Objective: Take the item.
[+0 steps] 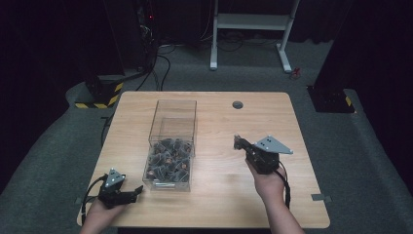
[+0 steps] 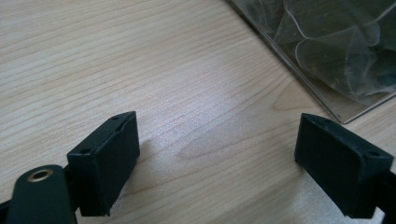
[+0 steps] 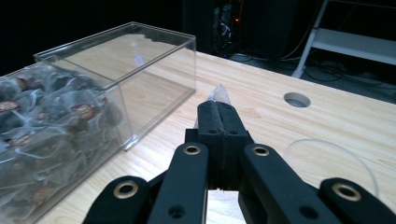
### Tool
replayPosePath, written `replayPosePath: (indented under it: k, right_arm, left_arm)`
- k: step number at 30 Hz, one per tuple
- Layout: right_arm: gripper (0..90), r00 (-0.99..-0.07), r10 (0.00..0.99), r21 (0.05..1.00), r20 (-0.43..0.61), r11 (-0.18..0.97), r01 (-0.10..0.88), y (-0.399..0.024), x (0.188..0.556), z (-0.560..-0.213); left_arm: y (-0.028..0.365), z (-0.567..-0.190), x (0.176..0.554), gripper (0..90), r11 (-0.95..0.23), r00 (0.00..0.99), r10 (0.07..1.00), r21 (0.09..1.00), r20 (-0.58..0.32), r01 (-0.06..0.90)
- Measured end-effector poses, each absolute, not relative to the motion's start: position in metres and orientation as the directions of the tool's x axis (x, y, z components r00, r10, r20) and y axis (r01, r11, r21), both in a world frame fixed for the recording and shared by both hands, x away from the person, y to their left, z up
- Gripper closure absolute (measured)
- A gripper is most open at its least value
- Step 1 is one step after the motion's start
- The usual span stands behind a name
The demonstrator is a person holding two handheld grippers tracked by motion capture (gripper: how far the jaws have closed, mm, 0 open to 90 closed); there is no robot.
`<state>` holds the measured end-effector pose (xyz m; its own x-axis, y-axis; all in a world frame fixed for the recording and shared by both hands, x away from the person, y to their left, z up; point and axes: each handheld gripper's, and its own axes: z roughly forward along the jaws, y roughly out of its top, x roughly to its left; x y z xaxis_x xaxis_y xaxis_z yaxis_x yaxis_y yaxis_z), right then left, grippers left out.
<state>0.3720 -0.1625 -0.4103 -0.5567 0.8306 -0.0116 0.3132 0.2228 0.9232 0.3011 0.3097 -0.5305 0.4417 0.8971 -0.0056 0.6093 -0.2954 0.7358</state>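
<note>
Dark room, grey floor; white frame (image 1: 253,22) stands beyond the desk, black cables on the floor at far left.

Desk (image 1: 214,195): light wood, round grommet hole (image 1: 237,104) near the far edge.

Box (image 1: 171,145): clear plastic, open top, long axis running away from the person, left of desk centre. Near half is piled with sachets (image 1: 169,158), translucent, dark contents, small brown labels; far half is bare. In the right gripper view the box (image 3: 116,84) sits to the left, sachets (image 3: 42,126) pressed against its wall.

Right tongs (image 1: 238,142): held in the right hand (image 1: 267,183) right of the box, pointing toward the far left, well clear of the box. Jaws pressed together on a thin clear sachet corner (image 3: 219,95) that pokes out past the tips. Faint ring mark (image 3: 327,158) on the desk beside them.

Left tongs (image 1: 138,189): held in the left hand (image 1: 100,212) at the near left corner, low over the desk, tips just beside the box's near left corner. Jaws spread wide with bare wood between them; box corner (image 2: 343,116) lies just ahead at upper right
</note>
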Motion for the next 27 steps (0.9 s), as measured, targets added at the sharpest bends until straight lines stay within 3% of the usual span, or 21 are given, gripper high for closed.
replayPosePath:
  k: [27]
  right_arm:
    - [90.0,-0.464,0.886,0.915,-0.027,0.209,0.346,-0.191,0.4,-0.407]
  left_arm:
    - [0.31,-0.531,0.301,14.4,-0.298,0.444,0.896,0.736,-0.004,0.608]
